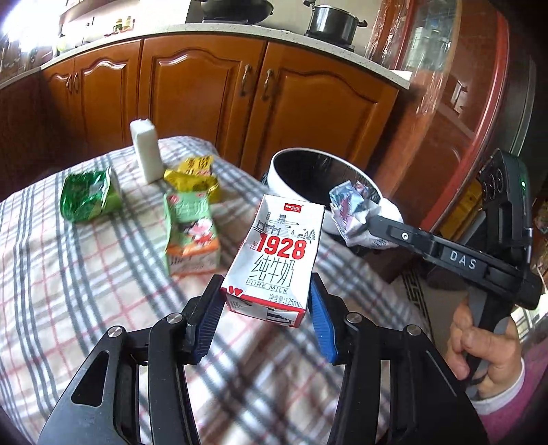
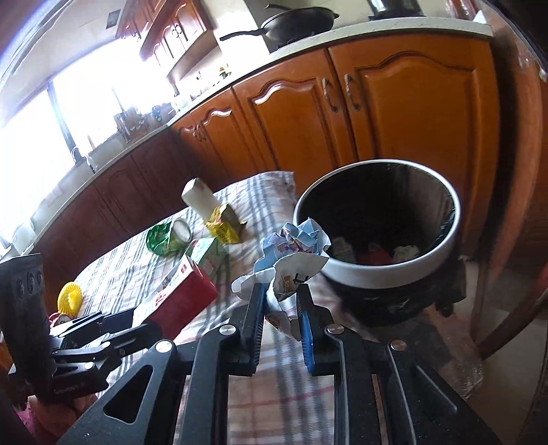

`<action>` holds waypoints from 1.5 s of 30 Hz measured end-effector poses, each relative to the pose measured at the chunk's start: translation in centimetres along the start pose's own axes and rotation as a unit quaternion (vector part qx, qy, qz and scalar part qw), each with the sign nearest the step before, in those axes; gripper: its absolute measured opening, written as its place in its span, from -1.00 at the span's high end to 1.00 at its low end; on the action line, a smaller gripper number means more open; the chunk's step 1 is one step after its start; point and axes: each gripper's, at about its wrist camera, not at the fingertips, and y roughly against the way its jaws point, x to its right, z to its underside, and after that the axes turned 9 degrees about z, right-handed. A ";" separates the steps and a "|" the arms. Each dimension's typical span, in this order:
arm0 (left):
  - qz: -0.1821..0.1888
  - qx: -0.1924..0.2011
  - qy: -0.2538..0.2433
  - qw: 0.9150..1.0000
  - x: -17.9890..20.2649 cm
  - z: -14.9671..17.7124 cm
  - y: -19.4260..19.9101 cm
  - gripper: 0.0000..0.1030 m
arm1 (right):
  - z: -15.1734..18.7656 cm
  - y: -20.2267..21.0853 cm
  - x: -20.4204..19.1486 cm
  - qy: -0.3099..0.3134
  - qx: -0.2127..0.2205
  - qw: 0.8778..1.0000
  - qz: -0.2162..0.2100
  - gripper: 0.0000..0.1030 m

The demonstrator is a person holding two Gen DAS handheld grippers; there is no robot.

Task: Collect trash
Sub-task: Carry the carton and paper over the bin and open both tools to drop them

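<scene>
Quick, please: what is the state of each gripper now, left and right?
Left gripper: closed on the milk carton.
Right gripper: closed on the crumpled wrapper, close to the trash bin.

Cabinets: orange-brown wooden doors (image 2: 298,113) under a pale countertop (image 1: 219,29)
Window: bright glare (image 2: 37,137) (washed out)
Table: plaid cloth (image 1: 68,274)

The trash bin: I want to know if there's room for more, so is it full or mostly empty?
Mostly empty. In the right wrist view the trash bin shows only a few scraps at its bottom, dark wall bare above.
</scene>
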 end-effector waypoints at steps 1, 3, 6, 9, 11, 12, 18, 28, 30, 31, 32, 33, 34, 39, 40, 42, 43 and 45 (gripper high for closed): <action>0.001 0.001 0.000 1.000 0.1 -0.1 0.0 0.08 | -0.1 0.1 0.2 -0.002 0.002 1.000 0.002 0.63; 0.000 0.004 -0.002 1.000 0.4 -0.7 -0.3 0.08 | -0.3 0.2 0.7 -0.004 0.005 1.000 0.004 0.64; 0.002 0.006 -0.005 1.000 0.8 -1.3 -0.8 0.08 | -0.7 0.3 1.4 -0.008 0.010 1.000 0.007 0.64; 0.002 0.007 -0.010 1.000 1.2 -2.0 -1.3 0.08 | -1.1 0.3 2.1 -0.012 0.014 1.000 0.009 0.64; 0.003 0.007 -0.010 1.000 1.4 -2.3 -1.7 0.08 | -1.3 0.3 2.5 -0.014 0.016 1.000 0.011 0.64; 0.003 0.007 -0.010 1.000 1.5 -2.6 -2.0 0.08 | -1.4 0.3 2.7 -0.016 0.017 1.000 0.012 0.64; 0.002 0.005 -0.012 1.000 1.9 -3.7 -3.3 0.08 | -2.2 -0.1 3.9 -0.018 0.021 0.999 0.019 0.64; -0.001 -0.008 -0.023 1.000 3.1 -5.8 -6.3 0.08 | -3.7 -1.3 6.5 -0.028 0.021 0.999 0.032 0.64; 0.000 -0.010 -0.024 1.000 3.4 -6.3 -6.9 0.08 | -3.9 -1.6 7.0 -0.029 0.020 0.999 0.035 0.64; 0.001 -0.012 -0.025 1.000 3.5 -6.6 -7.2 0.08 | -4.1 -1.8 7.3 -0.030 0.019 0.999 0.036 0.64; 0.001 -0.012 -0.025 1.000 3.6 -6.8 -7.5 0.08 | -4.2 -1.9 7.5 -0.031 0.018 0.999 0.037 0.64; 0.001 -0.013 -0.026 1.000 3.7 -7.1 -7.9 0.08 | -4.3 -2.1 7.7 -0.031 0.018 0.999 0.038 0.64; 0.001 -0.015 -0.027 1.000 3.9 -7.4 -8.2 0.08 | -4.4 -2.2 7.9 -0.031 0.017 0.999 0.038 0.64; 0.002 -0.023 -0.028 0.999 4.2 -8.4 -9.9 0.08 | -5.1 -3.1 8.9 -0.034 0.014 0.998 0.044 0.64; 0.002 -0.024 -0.028 0.999 4.2 -8.6 -10.2 0.08 | -5.2 -3.3 9.2 -0.034 0.013 0.998 0.045 0.64; 0.001 -0.027 -0.029 0.999 4.3 -8.8 -10.8 0.08 | -5.4 -3.5 9.5 -0.035 0.012 0.998 0.048 0.64; 0.001 -0.028 -0.029 0.999 4.4 -9.0 -11.0 0.08 | -5.5 -3.7 9.7 -0.035 0.011 0.998 0.049 0.64; 0.001 -0.032 -0.028 0.999 4.4 -9.2 -11.5 0.08 | -5.7 -3.9 9.9 -0.035 0.011 0.998 0.051 0.64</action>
